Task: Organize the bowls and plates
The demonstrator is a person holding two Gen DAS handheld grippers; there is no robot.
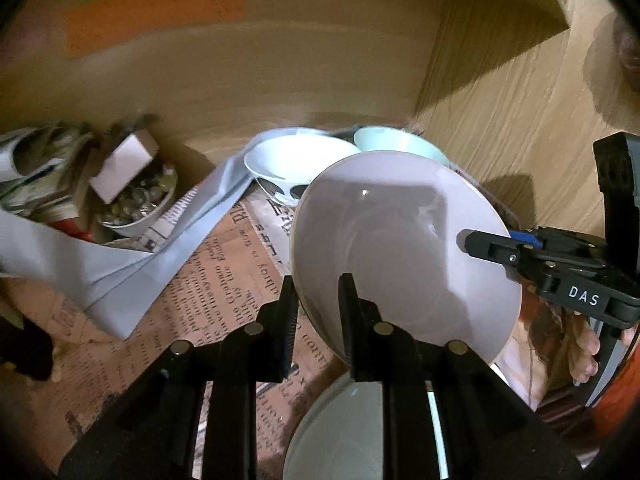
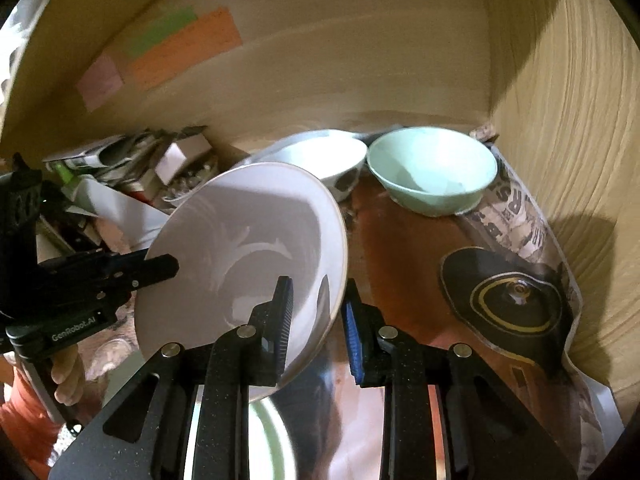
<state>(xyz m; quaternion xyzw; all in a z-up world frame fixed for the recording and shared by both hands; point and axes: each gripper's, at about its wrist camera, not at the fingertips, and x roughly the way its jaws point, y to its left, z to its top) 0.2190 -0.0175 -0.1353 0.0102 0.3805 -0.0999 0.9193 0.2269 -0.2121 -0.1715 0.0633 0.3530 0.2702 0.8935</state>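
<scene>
Both grippers clamp the rim of one pale plate (image 1: 404, 248) from opposite edges. The left gripper (image 1: 318, 312) has its jaws closed on the lower left rim in its own view, and the right gripper (image 2: 316, 320) pinches the lower right rim in its own view. The plate hangs tilted, clear of the surface, in the middle of each frame.

To carry it well, I judge the two hands should travel together and keep their spacing, since a pull apart or a twist could slip the thin rim out of the pads. Levelling the plate before it goes down would help.

Edges to mind: the wooden wall (image 2: 568, 128) on the right, the back wall along the top, and the white bowl (image 2: 320, 156) and green bowl (image 2: 432, 168) just behind the plate. Clutter, including a bowl of stones (image 1: 140, 200), fills the left of the left view. Open room looks best on the brown surface at right centre of the right view, before the dark mat (image 2: 508, 296).
</scene>
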